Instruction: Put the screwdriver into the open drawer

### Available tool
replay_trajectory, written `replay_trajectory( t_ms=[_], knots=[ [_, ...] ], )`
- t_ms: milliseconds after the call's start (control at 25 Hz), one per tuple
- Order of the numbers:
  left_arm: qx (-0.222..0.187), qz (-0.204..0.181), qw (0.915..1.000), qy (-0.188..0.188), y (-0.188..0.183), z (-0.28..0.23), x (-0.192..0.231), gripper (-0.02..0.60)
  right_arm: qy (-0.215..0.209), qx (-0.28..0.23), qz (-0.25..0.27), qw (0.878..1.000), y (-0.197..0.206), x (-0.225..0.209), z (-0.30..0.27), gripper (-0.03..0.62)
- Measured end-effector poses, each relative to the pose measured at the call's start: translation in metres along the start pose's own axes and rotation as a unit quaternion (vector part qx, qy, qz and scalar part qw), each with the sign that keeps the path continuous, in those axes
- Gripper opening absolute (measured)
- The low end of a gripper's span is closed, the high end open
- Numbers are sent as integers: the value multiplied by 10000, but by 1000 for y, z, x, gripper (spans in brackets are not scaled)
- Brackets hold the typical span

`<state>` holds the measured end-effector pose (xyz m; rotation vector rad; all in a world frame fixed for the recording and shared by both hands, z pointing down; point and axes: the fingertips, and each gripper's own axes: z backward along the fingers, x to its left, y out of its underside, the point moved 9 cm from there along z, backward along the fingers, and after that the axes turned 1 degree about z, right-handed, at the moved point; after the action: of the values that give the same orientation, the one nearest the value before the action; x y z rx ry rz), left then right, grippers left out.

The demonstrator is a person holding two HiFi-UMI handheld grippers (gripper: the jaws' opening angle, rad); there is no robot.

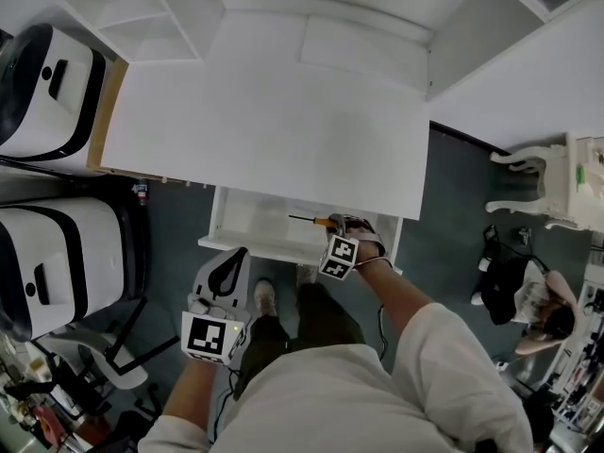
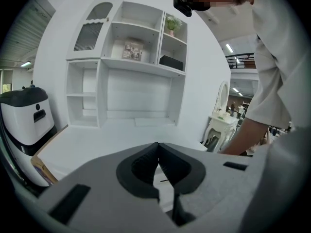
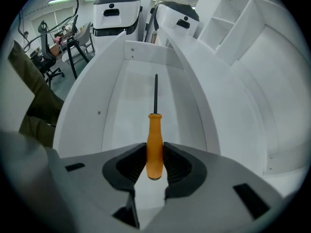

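My right gripper [image 3: 155, 162] is shut on the orange handle of the screwdriver [image 3: 154, 144], whose dark shaft points along the inside of the open white drawer [image 3: 121, 89]. In the head view the screwdriver [image 1: 311, 220] hangs over the drawer [image 1: 247, 217] under the desk's front edge, with the right gripper [image 1: 347, 226] at its handle end. My left gripper [image 1: 226, 270] is held lower left, in front of the drawer, over the floor. In the left gripper view its jaws [image 2: 158, 165] meet at the tips with nothing between them.
A white desk top [image 1: 264, 121] with a shelf unit [image 1: 142, 12] lies beyond the drawer. Two white machines [image 1: 57, 262] stand at the left. A white side table [image 1: 557, 182] is at the right. The person's legs and shoes [image 1: 264, 298] are below the drawer.
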<state>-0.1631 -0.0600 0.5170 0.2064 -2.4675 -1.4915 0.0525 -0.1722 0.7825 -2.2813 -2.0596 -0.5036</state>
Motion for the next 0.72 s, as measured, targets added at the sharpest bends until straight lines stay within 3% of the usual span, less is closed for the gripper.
replay_trajectory(
  t_ms=[720],
  knots=[
    [277,234,9993,28,26,-8,3,5,-346,347,203,9986,-1,8,-43,115]
  ],
)
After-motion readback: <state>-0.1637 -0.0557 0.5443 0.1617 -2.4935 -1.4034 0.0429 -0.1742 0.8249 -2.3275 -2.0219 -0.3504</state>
